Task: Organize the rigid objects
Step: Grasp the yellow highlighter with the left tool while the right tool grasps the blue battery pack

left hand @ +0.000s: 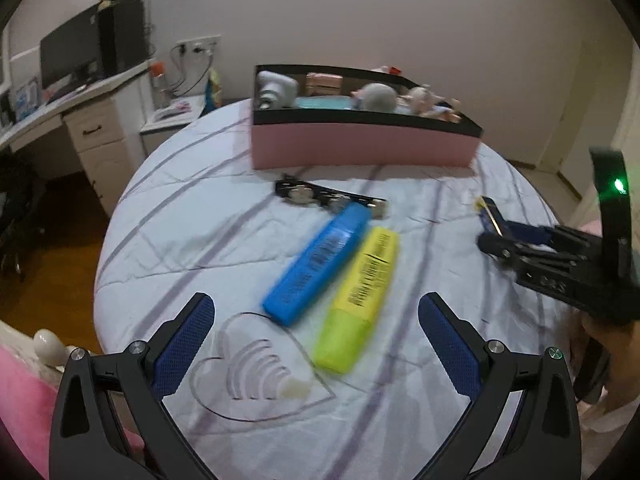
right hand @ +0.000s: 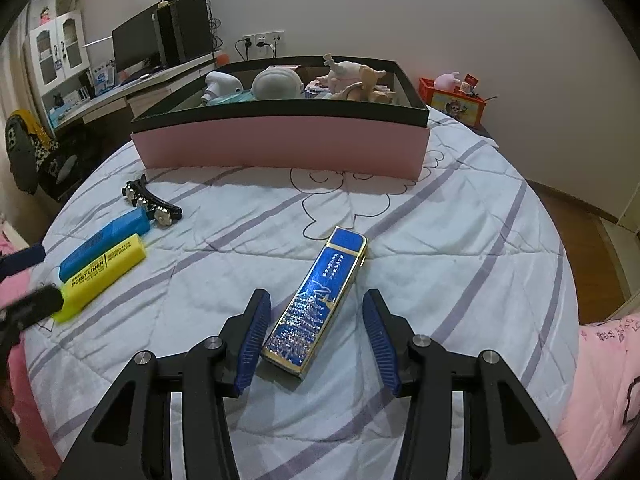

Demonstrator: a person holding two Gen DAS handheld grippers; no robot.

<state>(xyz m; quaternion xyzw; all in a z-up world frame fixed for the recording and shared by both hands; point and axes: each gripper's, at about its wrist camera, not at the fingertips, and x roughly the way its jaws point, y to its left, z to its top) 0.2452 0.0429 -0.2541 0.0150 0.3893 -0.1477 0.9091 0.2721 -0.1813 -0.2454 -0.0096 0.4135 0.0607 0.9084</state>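
A blue highlighter (left hand: 316, 264) and a yellow highlighter (left hand: 358, 300) lie side by side on the bed, just ahead of my open left gripper (left hand: 316, 320). A black hair clip (left hand: 328, 196) lies beyond them. In the right wrist view my right gripper (right hand: 316, 312) is open, with a blue and gold flat case (right hand: 318, 304) lying between its fingers on the sheet. The highlighters (right hand: 102, 264) and clip (right hand: 154, 202) lie to its left. The right gripper also shows in the left wrist view (left hand: 492, 232). A pink box with a black rim (right hand: 280, 148) stands at the back.
The pink box (left hand: 360, 146) holds a toy camera (left hand: 276, 88), plush toys (right hand: 352, 78) and other items. A desk with a monitor (right hand: 136, 44) stands at the left. A red crate (right hand: 456, 100) sits at the back right. A pink blanket (right hand: 600, 380) lies at the bed's right.
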